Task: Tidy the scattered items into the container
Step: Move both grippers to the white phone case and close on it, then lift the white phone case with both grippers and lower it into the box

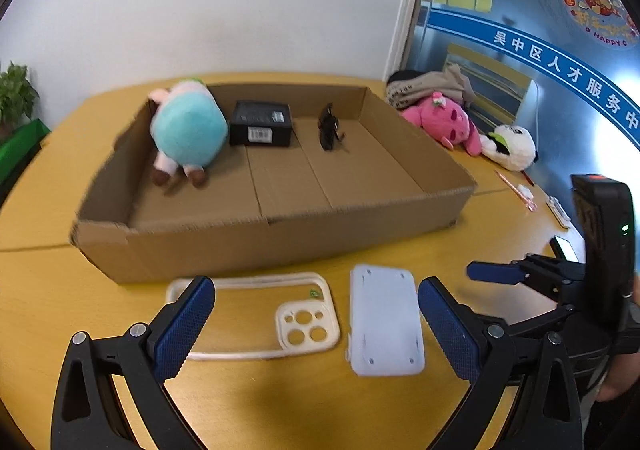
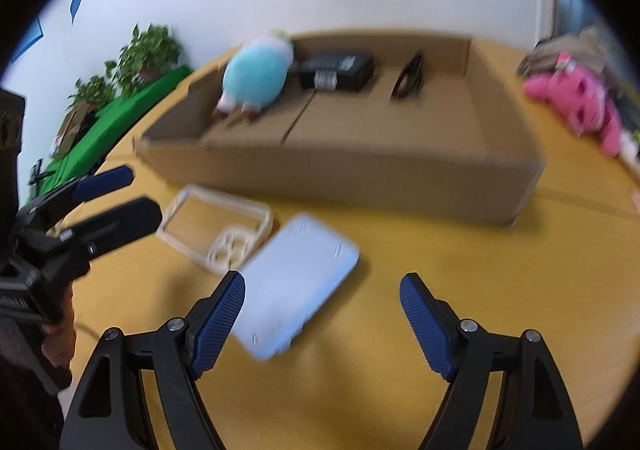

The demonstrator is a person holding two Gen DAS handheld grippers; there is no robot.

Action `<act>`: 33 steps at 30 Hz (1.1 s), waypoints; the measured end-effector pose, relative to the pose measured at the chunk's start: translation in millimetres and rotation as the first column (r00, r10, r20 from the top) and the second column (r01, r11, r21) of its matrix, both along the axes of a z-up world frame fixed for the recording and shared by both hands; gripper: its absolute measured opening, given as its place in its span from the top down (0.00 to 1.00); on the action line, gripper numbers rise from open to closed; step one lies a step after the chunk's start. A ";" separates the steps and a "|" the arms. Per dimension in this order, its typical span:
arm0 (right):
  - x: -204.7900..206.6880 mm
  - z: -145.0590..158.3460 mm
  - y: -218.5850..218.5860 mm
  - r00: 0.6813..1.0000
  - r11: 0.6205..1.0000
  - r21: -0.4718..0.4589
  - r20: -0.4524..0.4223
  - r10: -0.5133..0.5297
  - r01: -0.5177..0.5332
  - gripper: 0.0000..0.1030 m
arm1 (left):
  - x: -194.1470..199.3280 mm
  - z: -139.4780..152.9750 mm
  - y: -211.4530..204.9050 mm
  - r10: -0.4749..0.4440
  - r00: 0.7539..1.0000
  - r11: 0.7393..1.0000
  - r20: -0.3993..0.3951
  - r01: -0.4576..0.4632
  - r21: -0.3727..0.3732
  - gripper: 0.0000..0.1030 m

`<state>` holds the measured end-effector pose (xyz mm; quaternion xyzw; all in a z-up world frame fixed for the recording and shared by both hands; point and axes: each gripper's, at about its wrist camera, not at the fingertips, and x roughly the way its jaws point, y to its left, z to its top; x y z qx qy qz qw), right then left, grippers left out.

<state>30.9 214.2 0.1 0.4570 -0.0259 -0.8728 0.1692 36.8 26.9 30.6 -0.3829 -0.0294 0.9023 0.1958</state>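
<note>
A shallow cardboard box [image 1: 280, 242] [image 2: 360, 178] sits on the yellow table. Inside it lie a teal plush [image 1: 186, 134] [image 2: 254, 76], a black box [image 1: 262, 124] [image 2: 340, 70] and a small black item [image 1: 329, 126] [image 2: 408, 80]. In front of the box lie a clear phone case [image 1: 256, 314] [image 2: 218, 228] and a pale blue flat case [image 1: 385, 324] [image 2: 296, 286]. My left gripper [image 1: 316, 324] [image 2: 120, 194] is open, low over both cases. My right gripper [image 2: 322, 324] [image 1: 492, 274] is open beside the blue case's right side.
Right of the box lie a pink plush [image 1: 450, 122] [image 2: 576, 98], a white panda plush [image 1: 512, 146], a grey cloth bundle [image 1: 432, 86], a pen [image 1: 516, 186] and small white items [image 1: 558, 210]. Potted plants [image 2: 136, 58] stand at the far left.
</note>
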 end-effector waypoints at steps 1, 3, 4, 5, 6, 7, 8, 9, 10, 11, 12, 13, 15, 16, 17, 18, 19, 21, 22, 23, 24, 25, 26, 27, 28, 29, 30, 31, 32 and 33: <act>-0.1 -8.0 1.5 1.000 1.000 -0.015 0.029 0.010 -0.010 0.23 | -1.0 -6.1 0.5 -0.020 0.999 1.000 0.027 0.020 0.022 0.00; -1.2 -17.1 5.0 0.998 0.999 -0.040 0.062 0.010 -0.007 0.23 | -4.3 -20.5 1.9 -0.061 0.994 0.996 0.090 0.055 0.069 0.01; -2.6 -21.2 8.0 0.997 0.998 -0.059 0.078 0.003 0.001 0.23 | -6.0 -27.5 3.0 -0.073 0.990 0.994 0.120 0.063 0.084 0.02; -4.5 -24.3 11.3 0.996 0.997 -0.081 0.090 -0.004 0.011 0.23 | -7.3 -34.1 4.3 -0.088 0.985 0.992 0.146 0.073 0.101 0.05; -7.0 -26.9 15.1 0.995 0.994 -0.108 0.104 -0.013 0.025 0.23 | -7.8 -38.5 6.1 -0.101 0.982 0.990 0.162 0.083 0.116 0.07; -10.3 -29.6 19.5 0.992 0.989 -0.140 0.121 -0.025 0.042 0.23 | -8.2 -43.4 7.8 -0.116 0.977 0.987 0.182 0.092 0.134 0.08; -13.1 -31.8 22.4 0.990 0.985 -0.166 0.137 -0.033 0.056 0.23 | -7.9 -46.7 9.5 -0.128 0.973 0.984 0.192 0.101 0.145 0.10; -17.1 -34.6 25.3 0.987 0.978 -0.194 0.156 -0.039 0.070 0.23 | -7.2 -50.2 12.6 -0.145 0.969 0.981 0.201 0.115 0.155 0.12; -19.8 -36.0 26.1 0.986 0.974 -0.213 0.164 -0.039 0.074 0.23 | -6.8 -53.6 15.8 -0.162 0.964 0.978 0.210 0.129 0.164 0.12; -21.8 -36.2 25.1 0.986 0.971 -0.227 0.165 -0.033 0.071 0.23 | -6.6 -57.7 19.3 -0.177 0.959 0.975 0.223 0.140 0.171 0.15; -24.7 -36.7 22.9 0.985 0.969 -0.240 0.172 -0.024 0.065 0.23 | -6.5 -60.9 21.7 -0.185 0.954 0.974 0.234 0.146 0.175 0.19; -26.5 -37.0 19.9 0.985 0.968 -0.246 0.174 -0.017 0.060 0.23 | -6.4 -64.8 24.7 -0.195 0.949 0.972 0.249 0.153 0.178 0.22; -29.7 -37.6 12.8 0.985 0.965 -0.258 0.174 0.001 0.045 0.24 | -5.0 -68.4 29.4 -0.206 0.946 0.970 0.252 0.164 0.179 0.30; -31.4 -38.1 8.6 0.985 0.962 -0.270 0.173 0.011 0.036 0.24 | -4.6 -68.4 31.7 -0.213 0.943 0.968 0.255 0.170 0.183 0.32; -32.0 -38.8 5.9 0.985 0.960 -0.279 0.172 0.020 0.029 0.24 | -4.3 -68.2 34.0 -0.213 0.942 0.969 0.258 0.170 0.180 0.37; -32.1 -39.7 2.7 0.985 0.956 -0.291 0.169 0.034 0.017 0.28 | -4.6 -68.6 35.6 -0.214 0.941 0.969 0.260 0.171 0.179 0.43; -32.3 -40.7 -1.6 0.985 0.953 -0.301 0.164 0.044 0.008 0.29 | -4.8 -68.7 37.0 -0.214 0.941 0.970 0.261 0.172 0.174 0.45; -31.9 -41.4 -6.3 0.987 0.957 -0.290 0.155 0.033 0.013 0.38 | -4.3 -68.4 38.1 -0.215 0.940 0.969 0.265 0.172 0.176 0.47; -32.0 -41.8 -7.0 0.988 0.959 -0.282 0.153 0.023 0.022 0.41 | -4.4 -68.4 37.7 -0.212 0.940 0.970 0.267 0.168 0.178 0.47; -32.2 -42.4 -6.0 0.988 0.962 -0.272 0.153 0.009 0.033 0.49 | -4.2 -68.4 37.3 -0.209 0.940 0.970 0.269 0.164 0.181 0.48; -32.8 -43.4 -4.2 0.988 0.963 -0.266 0.153 -0.002 0.043 0.56 | -5.4 -68.6 35.6 -0.208 0.940 0.969 0.271 0.160 0.187 0.50; -33.1 -44.5 -1.8 0.988 0.960 -0.274 0.155 -0.007 0.050 0.57 | -5.4 -69.1 33.0 -0.204 0.940 0.968 0.275 0.152 0.199 0.51; -32.9 -45.6 0.2 0.987 0.957 -0.284 0.158 -0.009 0.055 0.59 | -4.7 -70.1 28.0 -0.201 0.938 0.966 0.281 0.142 0.215 0.53; -32.6 -46.3 1.2 0.987 0.955 -0.291 0.161 -0.011 0.058 0.59 | -5.4 -71.2 24.8 -0.201 0.937 0.964 0.286 0.138 0.226 0.55; -32.2 -46.4 0.9 0.987 0.955 -0.292 0.163 -0.014 0.062 0.60 | -5.4 -71.8 22.4 -0.202 0.935 0.962 0.292 0.134 0.236 0.56; -31.3 -46.3 0.1 0.986 0.955 -0.289 0.163 -0.018 0.065 0.60 | -4.8 -72.1 21.0 -0.201 0.934 0.961 0.295 0.130 0.242 0.57; -29.4 -46.4 -0.4 0.986 0.956 -0.287 0.163 -0.022 0.069 0.61 | -4.6 -72.5 20.2 -0.200 0.934 0.961 0.298 0.128 0.245 0.57; -27.5 -46.6 -0.3 0.986 0.954 -0.289 0.165 -0.026 0.074 0.61 | -3.7 -72.9 19.1 -0.199 0.933 0.961 0.299 0.125 0.248 0.58; -25.9 -47.0 0.1 0.986 0.953 -0.293 0.166 -0.031 0.079 0.62 | -2.1 -73.2 17.7 -0.196 0.933 0.960 0.302 0.119 0.255 0.58; -24.5 -47.3 0.7 0.985 0.951 -0.298 0.166 -0.035 0.085 0.63 | -1.6 -73.3 17.2 -0.194 0.933 0.959 0.305 0.115 0.260 0.59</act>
